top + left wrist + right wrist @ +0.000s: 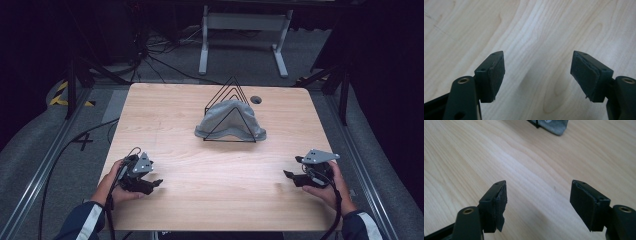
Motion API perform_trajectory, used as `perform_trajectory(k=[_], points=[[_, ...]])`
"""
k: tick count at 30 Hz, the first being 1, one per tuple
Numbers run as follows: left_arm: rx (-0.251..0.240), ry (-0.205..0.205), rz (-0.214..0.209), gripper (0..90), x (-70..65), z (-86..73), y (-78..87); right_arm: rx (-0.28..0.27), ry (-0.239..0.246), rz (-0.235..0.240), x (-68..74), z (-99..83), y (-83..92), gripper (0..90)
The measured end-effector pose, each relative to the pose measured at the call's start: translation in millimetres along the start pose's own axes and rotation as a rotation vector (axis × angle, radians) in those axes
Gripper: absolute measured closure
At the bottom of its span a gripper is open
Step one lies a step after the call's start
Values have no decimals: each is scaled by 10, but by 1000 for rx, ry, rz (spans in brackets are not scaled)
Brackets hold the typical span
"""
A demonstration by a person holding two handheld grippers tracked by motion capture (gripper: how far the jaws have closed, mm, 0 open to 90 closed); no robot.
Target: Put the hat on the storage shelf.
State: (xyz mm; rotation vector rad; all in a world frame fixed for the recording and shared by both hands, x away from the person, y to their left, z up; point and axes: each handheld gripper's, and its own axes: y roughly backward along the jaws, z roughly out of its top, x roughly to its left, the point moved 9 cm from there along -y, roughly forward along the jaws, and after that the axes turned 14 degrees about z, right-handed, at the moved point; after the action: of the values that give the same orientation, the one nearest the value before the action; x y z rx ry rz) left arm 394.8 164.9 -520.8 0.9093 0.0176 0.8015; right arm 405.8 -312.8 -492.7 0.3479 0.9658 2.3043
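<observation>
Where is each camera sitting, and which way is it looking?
High view: sits above the person's side, looking forward and down on the wooden table; shows the grey cloth draped in the black wire rack, both hands, the left tool and the right tool.
Left gripper view: rides on the left tool, looking down at bare table; its two open jaws show.
Right gripper view: rides on the right tool, looking across the table; open jaws show.
Shared: the high and right gripper views both catch the cloth.

floor: grey carpet (310, 45) | bg: dark | white frame legs (245, 30) | cables (165, 55)
</observation>
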Motion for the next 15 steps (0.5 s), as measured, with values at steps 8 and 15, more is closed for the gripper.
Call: perform_trajectory(k=[8, 15], points=[[-2, 55, -28, 239, -79, -214, -6, -20, -89, 19, 25, -330, 40, 271], [-55, 191, -34, 179, -69, -368, 21, -69, -145, 33, 77, -529, 27, 221]])
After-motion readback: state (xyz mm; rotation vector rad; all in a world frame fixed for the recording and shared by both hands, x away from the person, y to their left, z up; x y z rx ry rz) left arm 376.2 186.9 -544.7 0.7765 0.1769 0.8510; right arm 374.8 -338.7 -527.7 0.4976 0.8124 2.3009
